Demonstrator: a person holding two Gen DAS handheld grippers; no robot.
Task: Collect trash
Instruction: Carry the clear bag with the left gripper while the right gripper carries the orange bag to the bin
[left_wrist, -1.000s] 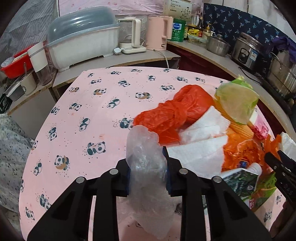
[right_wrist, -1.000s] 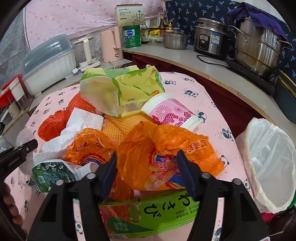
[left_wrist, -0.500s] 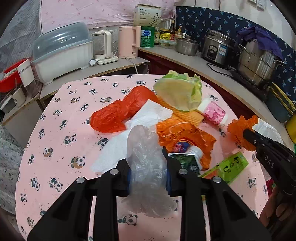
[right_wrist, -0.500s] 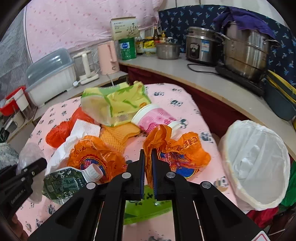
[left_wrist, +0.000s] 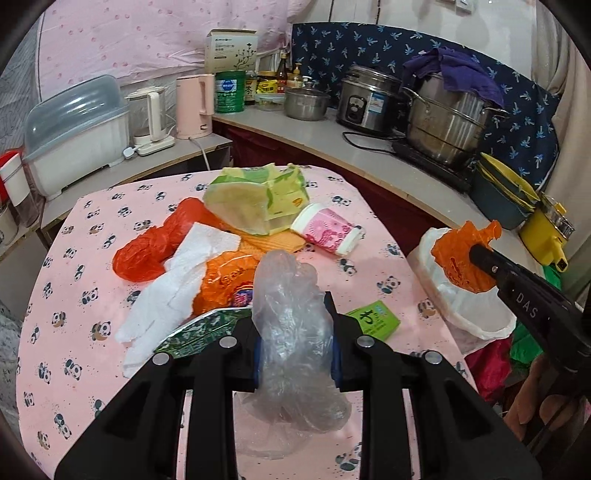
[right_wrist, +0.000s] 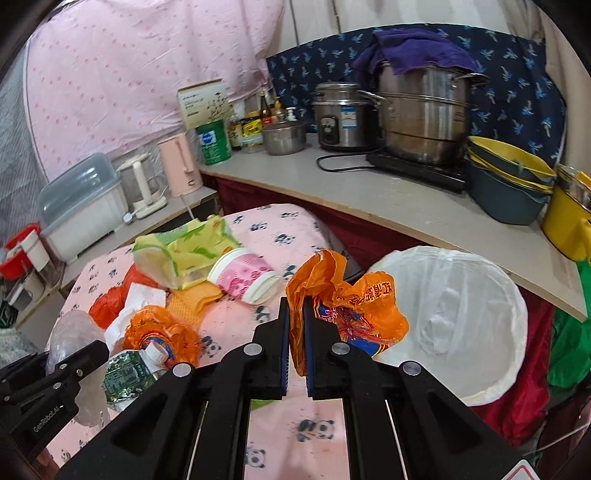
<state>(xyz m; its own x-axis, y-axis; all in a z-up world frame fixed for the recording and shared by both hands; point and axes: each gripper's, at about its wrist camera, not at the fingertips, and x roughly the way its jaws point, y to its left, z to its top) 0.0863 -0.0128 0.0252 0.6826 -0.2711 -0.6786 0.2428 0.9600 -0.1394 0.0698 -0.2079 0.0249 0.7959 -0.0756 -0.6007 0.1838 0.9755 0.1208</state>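
My left gripper (left_wrist: 295, 314) is shut on a crumpled clear plastic bag (left_wrist: 291, 332) and holds it above the panda tablecloth (left_wrist: 74, 332). My right gripper (right_wrist: 296, 317) is shut on an orange snack wrapper (right_wrist: 351, 310), lifted beside the white-lined trash bin (right_wrist: 461, 314); the wrapper also shows in the left wrist view (left_wrist: 461, 254), over the bin (left_wrist: 469, 317). On the table lie a red bag (left_wrist: 147, 247), white tissue (left_wrist: 173, 295), another orange wrapper (left_wrist: 225, 280), a green-yellow bag (left_wrist: 258, 199), a pink cup (left_wrist: 325, 232), a green carton (left_wrist: 195, 332) and a green packet (left_wrist: 376, 319).
A counter (right_wrist: 406, 206) runs behind the table and the bin with a rice cooker (right_wrist: 343, 118), a large steel pot (right_wrist: 424, 110), stacked bowls (right_wrist: 509, 181) and a yellow pot (right_wrist: 569, 218). A kettle (left_wrist: 194, 107) and a dish box (left_wrist: 77, 133) stand at the back left.
My right gripper closed on the orange wrapper, lifted it off the pile and carried it right toward the bin. My left gripper, still holding the clear bag, rose and turned right.
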